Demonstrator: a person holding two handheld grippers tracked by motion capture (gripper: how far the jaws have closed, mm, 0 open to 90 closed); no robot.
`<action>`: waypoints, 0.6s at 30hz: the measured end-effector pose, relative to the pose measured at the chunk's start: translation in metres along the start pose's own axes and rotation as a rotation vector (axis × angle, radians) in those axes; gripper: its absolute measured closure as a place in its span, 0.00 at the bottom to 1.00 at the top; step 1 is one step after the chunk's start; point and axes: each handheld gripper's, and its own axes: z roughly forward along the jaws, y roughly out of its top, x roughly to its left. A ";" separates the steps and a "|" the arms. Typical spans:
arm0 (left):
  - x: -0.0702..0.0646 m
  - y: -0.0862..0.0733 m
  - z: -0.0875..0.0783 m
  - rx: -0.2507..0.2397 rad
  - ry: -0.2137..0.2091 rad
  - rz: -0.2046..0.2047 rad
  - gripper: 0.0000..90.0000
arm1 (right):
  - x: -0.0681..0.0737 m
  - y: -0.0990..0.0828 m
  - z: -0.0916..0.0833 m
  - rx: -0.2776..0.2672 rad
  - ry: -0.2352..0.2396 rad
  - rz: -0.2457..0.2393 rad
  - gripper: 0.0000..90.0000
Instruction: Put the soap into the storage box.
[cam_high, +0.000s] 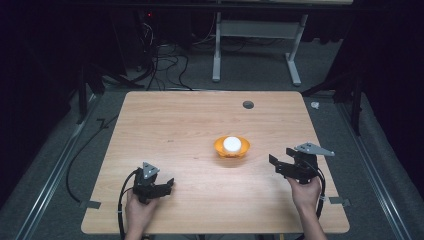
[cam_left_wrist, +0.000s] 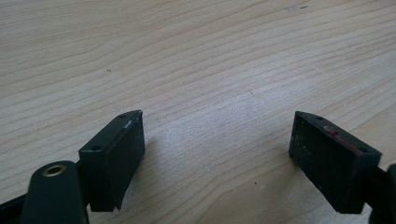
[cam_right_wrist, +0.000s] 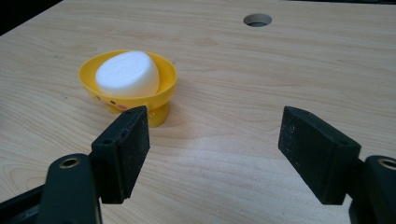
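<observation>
**Both tongs released beside a yellow bowl on the bench**

At the lower left of the high view, the left tongs (cam_high: 167, 186) rest low over the bench (cam_high: 175, 125), held by a hand (cam_high: 137, 212) that comes in from the bottom edge. A black cable (cam_high: 121, 200) loops from them along the wrist. In the left gripper view the two black jaws stand wide apart with bare wood grain between them, so these tongs are released and hold nothing.

Right of the middle of the high view sits a yellow bowl (cam_high: 232, 148) with a white round block (cam_high: 232, 144) lying in it. In the right gripper view the bowl (cam_right_wrist: 128, 95) shows at the upper left, standing on a short foot, and the white block (cam_right_wrist: 128, 73) lies tilted inside it, resting against the rim. A round hole (cam_high: 248, 104) in the bench lies further up the frame, well apart from the bowl.

At the lower right of the high view, the right tongs (cam_high: 281, 156) point left toward the bowl, near it but not touching. In their own view the jaws stand apart over bare wood, released, the bowl beyond the left jaw.
</observation>
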 end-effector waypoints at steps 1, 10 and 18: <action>0.000 0.000 0.000 0.000 0.000 0.000 0.21 | 0.000 -0.001 0.000 0.002 -0.001 -0.003 0.28; 0.000 0.000 0.000 0.000 0.000 0.000 0.21 | 0.001 -0.010 0.002 0.009 -0.002 0.000 0.29; 0.000 0.000 0.000 0.000 0.000 0.000 0.21 | 0.001 -0.018 0.004 0.017 0.001 0.012 0.29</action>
